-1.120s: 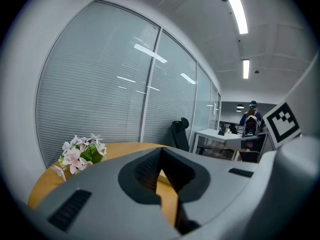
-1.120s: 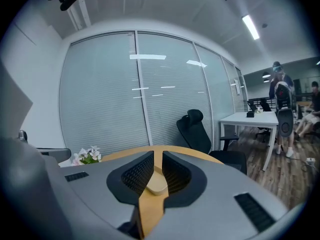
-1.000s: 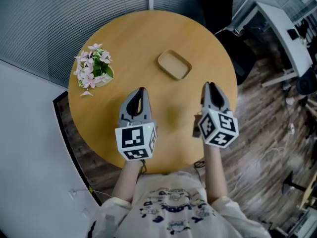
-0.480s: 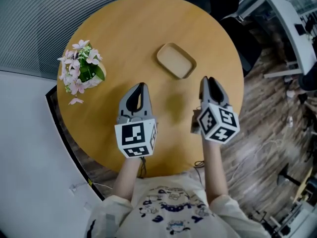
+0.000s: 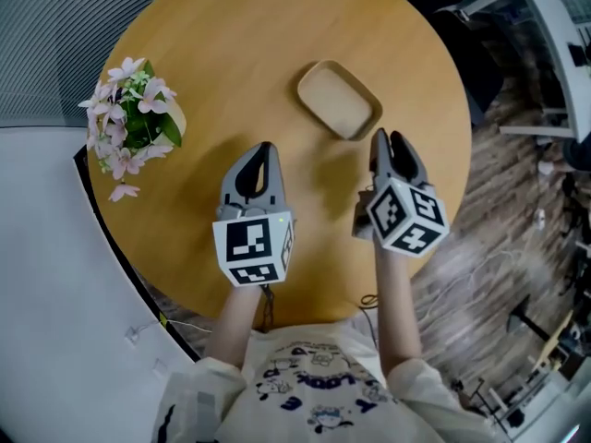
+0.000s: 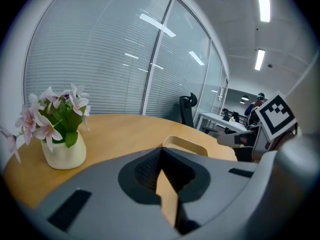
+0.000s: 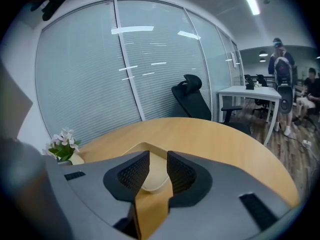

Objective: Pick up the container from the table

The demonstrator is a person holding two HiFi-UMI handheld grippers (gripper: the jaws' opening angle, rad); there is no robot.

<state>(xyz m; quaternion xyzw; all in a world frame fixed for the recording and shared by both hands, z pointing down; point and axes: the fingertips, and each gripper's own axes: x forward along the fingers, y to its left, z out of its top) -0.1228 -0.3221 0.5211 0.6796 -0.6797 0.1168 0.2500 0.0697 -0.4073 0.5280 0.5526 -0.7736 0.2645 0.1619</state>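
The round honey-coloured wooden worktop (image 5: pixel 259 63) looks smooth, with a soft sheen. The shallow beige rounded-rectangular container (image 5: pixel 339 99) is matt. The grey left claw (image 5: pixel 263 150) and grey right claw (image 5: pixel 386 139) are matt plastic, their inner pads (image 7: pixel 131 173) finely ribbed.

Round wooden table (image 5: pixel 231 63), blinded glass wall (image 6: pixel 100 59), office chair (image 7: pixel 192 99), plank floor (image 5: pixel 480 275).
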